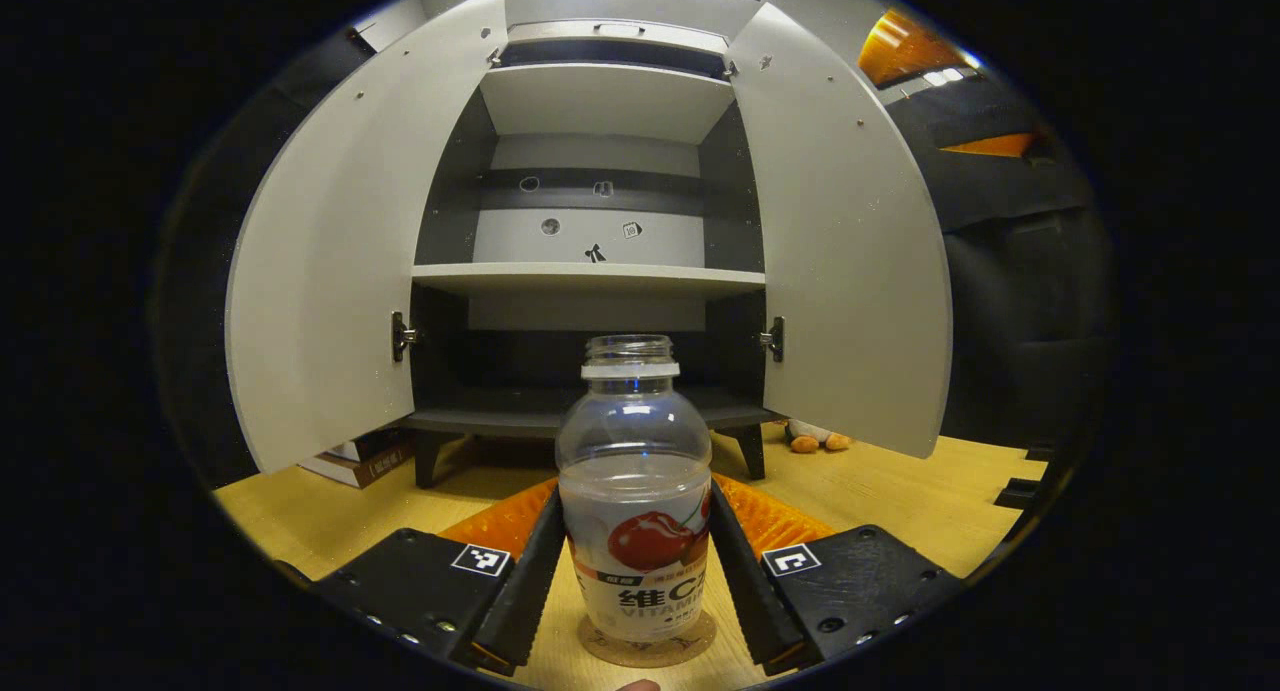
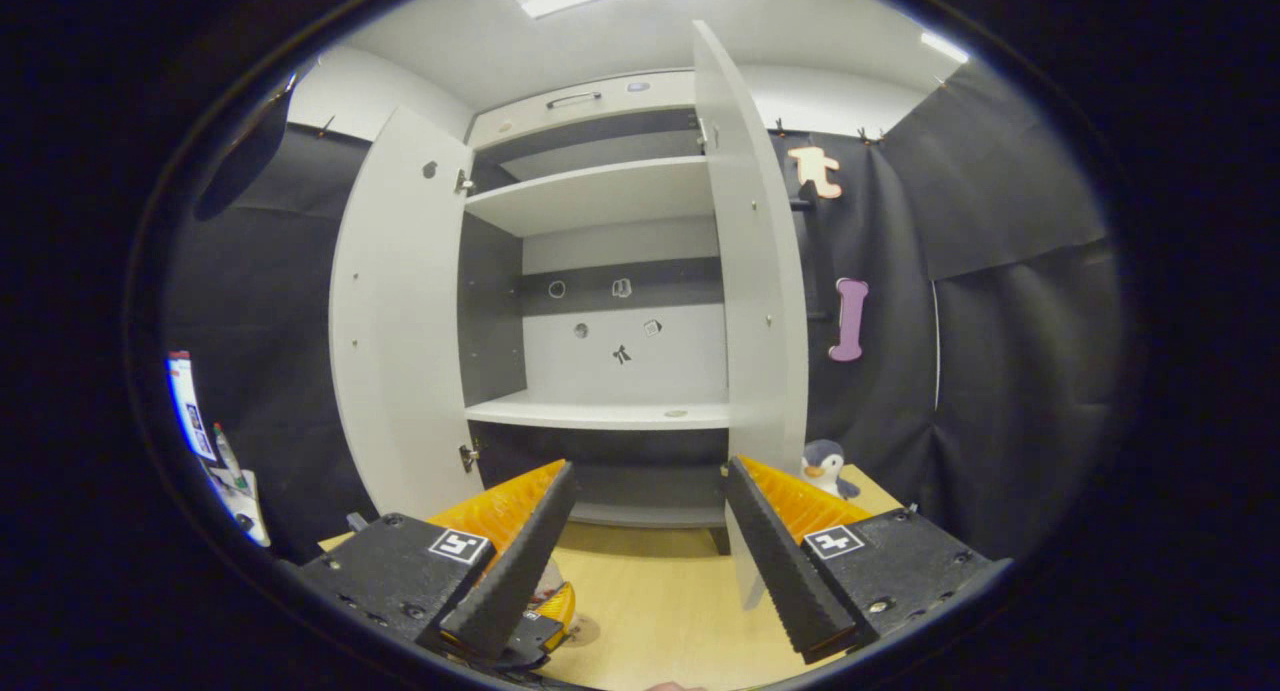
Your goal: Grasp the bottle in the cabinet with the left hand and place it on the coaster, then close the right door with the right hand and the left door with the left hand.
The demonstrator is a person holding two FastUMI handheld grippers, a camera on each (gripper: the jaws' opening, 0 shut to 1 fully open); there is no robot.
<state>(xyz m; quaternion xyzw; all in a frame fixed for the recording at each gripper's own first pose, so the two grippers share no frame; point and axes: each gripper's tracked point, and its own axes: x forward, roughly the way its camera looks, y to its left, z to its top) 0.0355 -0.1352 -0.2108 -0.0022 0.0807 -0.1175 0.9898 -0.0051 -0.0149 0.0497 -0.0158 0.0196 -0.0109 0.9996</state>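
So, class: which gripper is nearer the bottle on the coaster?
Left. The left gripper has its fingers on either side of the bottle on the coaster; the right gripper is open, facing the cabinet.

Both views low over table, facing open cabinet (image 1: 600, 271); left nearer.

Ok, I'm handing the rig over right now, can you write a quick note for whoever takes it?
Left gripper: its fingers flank the bottle, which stands on the coaster on the table; whether it presses or has let go is unclear.
Right gripper: open, empty, facing the cabinet.
Done: bottle out of the cabinet and on the coaster.
Left: release the bottle, close the right door with the right gripper, then the left door with the left.
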